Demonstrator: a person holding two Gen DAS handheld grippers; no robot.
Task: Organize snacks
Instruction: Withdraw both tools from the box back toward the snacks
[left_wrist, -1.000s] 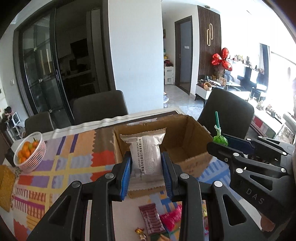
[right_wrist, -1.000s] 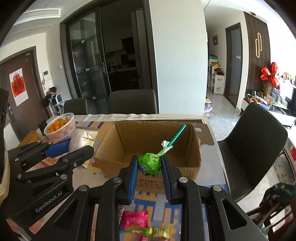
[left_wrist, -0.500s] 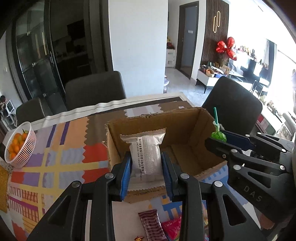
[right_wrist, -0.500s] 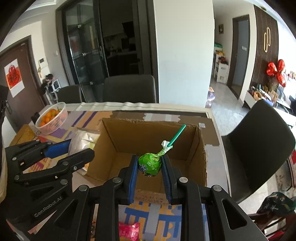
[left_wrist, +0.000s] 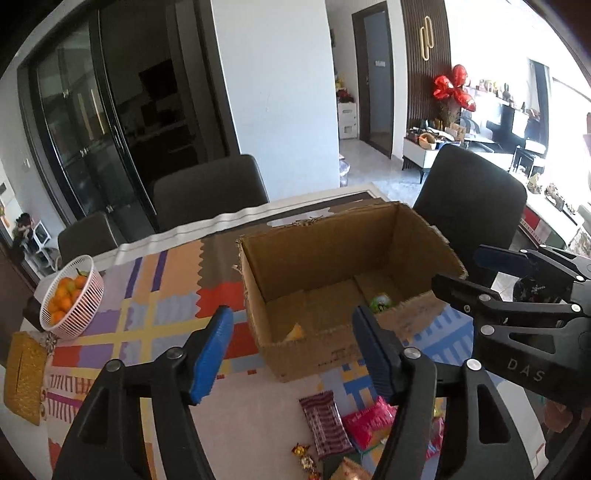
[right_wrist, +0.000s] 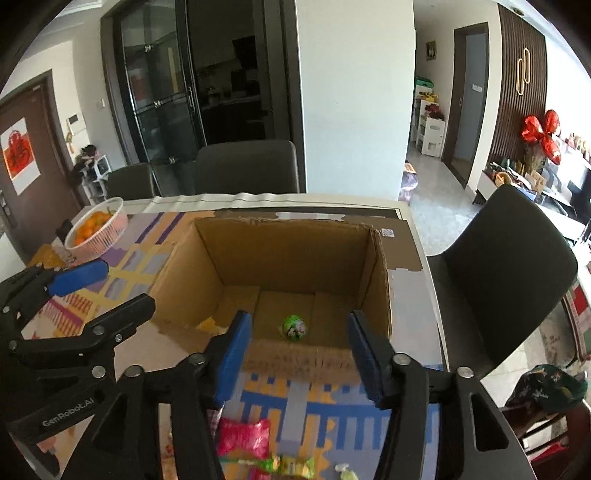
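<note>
Both grippers' fingers released, empty; green lollipop (right_wrist: 294, 327) inside cardboard box (right_wrist: 380, 280); fruit basket (left_wrist: 70, 295) left, candy packets (left_wrist: 365, 424) near

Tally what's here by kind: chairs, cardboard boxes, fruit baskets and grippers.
chairs: 3
cardboard box: 1
fruit basket: 1
grippers: 2, the left gripper and the right gripper
Total: 7

A home dining room: chairs (right_wrist: 246, 166) around a table (right_wrist: 413, 236), fruit basket (left_wrist: 74, 295).
</note>
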